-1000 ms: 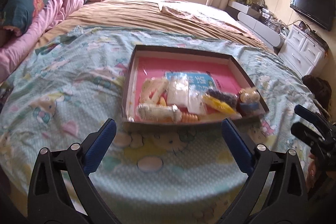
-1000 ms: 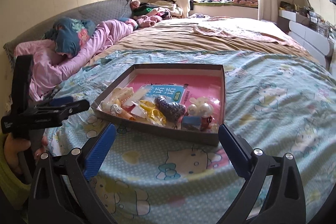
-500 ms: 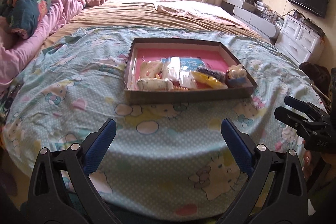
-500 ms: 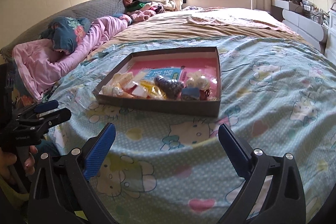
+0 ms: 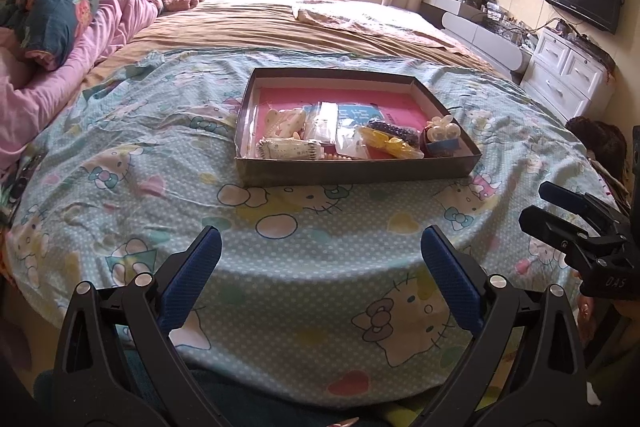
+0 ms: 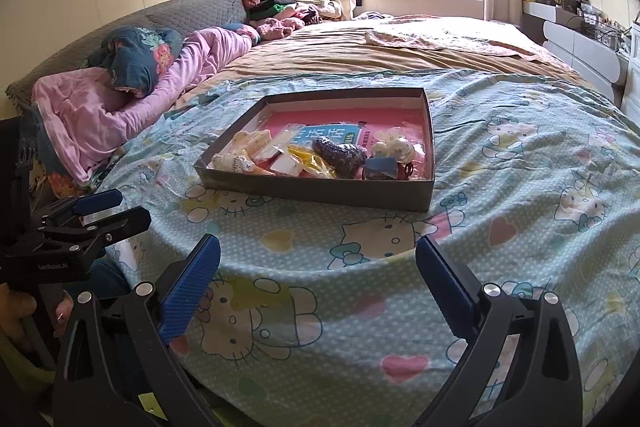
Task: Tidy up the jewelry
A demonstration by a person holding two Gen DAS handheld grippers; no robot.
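Left wrist view: your left gripper (image 5: 320,259) has its blue-padded fingers (image 5: 192,279) spread wide, nothing between them, nothing touched; it hovers over the near edge of the cartoon-cat bedspread (image 5: 132,163). The shallow box (image 5: 356,171) sits ahead on the bedspread, well apart from the fingertips. Contents, left to right, bunched along the near wall: cream beaded pieces (image 5: 286,121), a white patterned pouch (image 5: 288,149), clear plastic bags (image 5: 324,123), a yellow bag (image 5: 388,143), a dark beaded item (image 5: 394,129), and a small round-eared trinket (image 5: 442,135) at the right corner. Pink lining shows bare toward the far wall. At the right edge of this view your right gripper (image 5: 568,211) appears side-on, fingers apart.

Right wrist view: your right gripper (image 6: 318,259) is likewise wide open and empty, over the bedspread's edge, with the box (image 6: 320,191) ahead and slightly left of centre. Your left gripper (image 6: 116,211) shows at the left edge, side-on, fingers parted, holding nothing. A pink blanket (image 6: 120,99) lies beyond it along the headboard side.
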